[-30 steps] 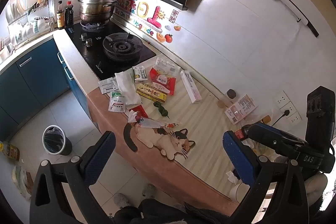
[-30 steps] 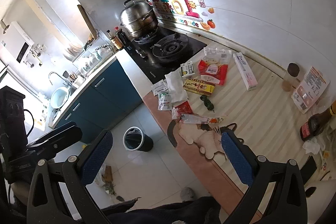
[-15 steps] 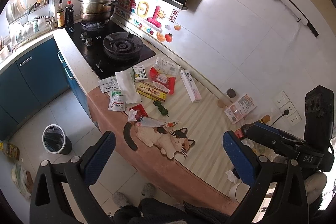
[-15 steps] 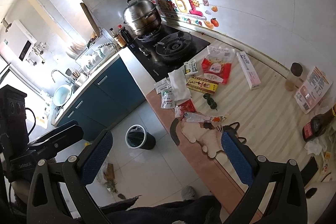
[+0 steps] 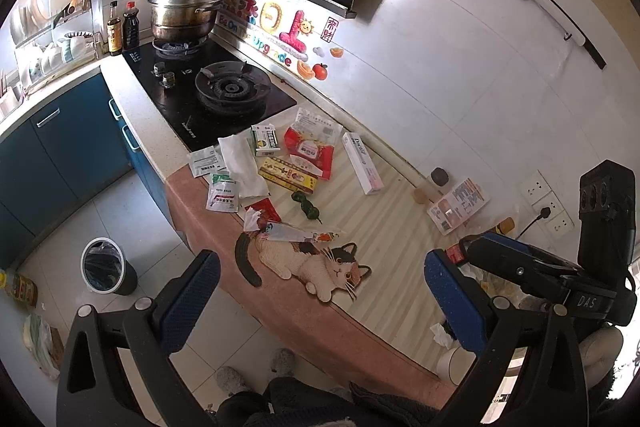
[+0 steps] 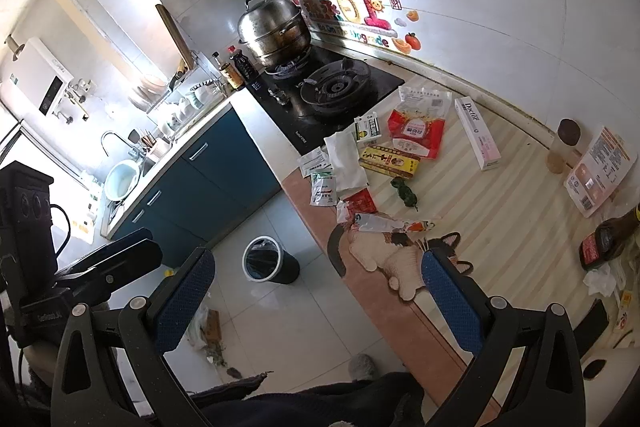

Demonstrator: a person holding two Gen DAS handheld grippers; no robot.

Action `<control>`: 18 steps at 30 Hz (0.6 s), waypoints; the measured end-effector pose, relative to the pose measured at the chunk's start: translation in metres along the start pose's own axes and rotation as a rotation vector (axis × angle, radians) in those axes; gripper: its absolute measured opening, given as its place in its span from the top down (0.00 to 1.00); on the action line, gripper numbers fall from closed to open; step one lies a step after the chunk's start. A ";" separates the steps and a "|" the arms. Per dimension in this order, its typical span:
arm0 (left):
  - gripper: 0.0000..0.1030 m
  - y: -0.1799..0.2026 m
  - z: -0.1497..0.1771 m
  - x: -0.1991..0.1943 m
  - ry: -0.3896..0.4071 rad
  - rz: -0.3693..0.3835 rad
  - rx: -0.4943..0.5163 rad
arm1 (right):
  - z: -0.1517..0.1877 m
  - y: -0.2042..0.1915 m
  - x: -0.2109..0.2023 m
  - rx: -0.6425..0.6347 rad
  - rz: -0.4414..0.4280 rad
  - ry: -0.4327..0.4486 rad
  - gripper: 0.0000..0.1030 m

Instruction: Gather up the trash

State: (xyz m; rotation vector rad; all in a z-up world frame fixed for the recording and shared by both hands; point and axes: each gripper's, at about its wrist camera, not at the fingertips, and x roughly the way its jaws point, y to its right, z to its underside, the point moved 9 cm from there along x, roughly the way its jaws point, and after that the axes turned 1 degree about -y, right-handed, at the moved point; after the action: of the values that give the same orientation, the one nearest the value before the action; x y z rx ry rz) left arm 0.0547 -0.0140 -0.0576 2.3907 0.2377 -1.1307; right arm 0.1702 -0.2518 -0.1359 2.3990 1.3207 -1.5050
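Trash lies scattered on the striped counter mat (image 5: 384, 227): white sachets (image 5: 222, 197), a white tissue (image 5: 242, 163), a red snack bag (image 5: 310, 147), a yellow box (image 5: 288, 177), a long white box (image 5: 362, 163), a green wrapper (image 5: 306, 205) and a torn wrapper (image 5: 292, 233). The same litter shows in the right wrist view around the red bag (image 6: 416, 133). A small bin (image 5: 106, 267) with a dark liner stands on the floor; it also shows in the right wrist view (image 6: 268, 261). My left gripper (image 5: 320, 301) and right gripper (image 6: 316, 301) are both open and empty, held high above the counter's edge.
A gas hob (image 5: 224, 95) with a steel steamer pot (image 5: 186, 7) stands left of the litter. Sauce bottles (image 5: 122, 31), blue cabinets (image 5: 60, 147) and a sink (image 6: 120, 179) lie further left. A dark bottle (image 6: 608, 239), a leaflet pack (image 5: 458, 205) and wall sockets (image 5: 548, 199) are at the right.
The right wrist view has drifted slightly, so the counter and bin sit a little further right. The left wrist view is almost unchanged. Both grippers stay open.
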 end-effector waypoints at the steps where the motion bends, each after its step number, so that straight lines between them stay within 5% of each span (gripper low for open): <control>1: 0.00 0.000 0.000 0.000 0.000 0.001 0.001 | 0.001 -0.002 0.000 0.000 -0.001 0.000 0.00; 14: 0.00 -0.001 -0.004 -0.001 -0.006 0.006 0.007 | 0.000 0.000 0.001 0.008 0.007 0.000 0.00; 18: 0.00 -0.029 -0.019 0.004 0.056 -0.194 0.056 | 0.000 0.002 0.007 0.047 0.085 0.035 0.00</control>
State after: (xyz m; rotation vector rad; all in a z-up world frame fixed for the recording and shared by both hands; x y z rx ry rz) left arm 0.0600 0.0202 -0.0610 2.4942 0.4719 -1.1701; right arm 0.1731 -0.2486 -0.1417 2.4867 1.1854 -1.4964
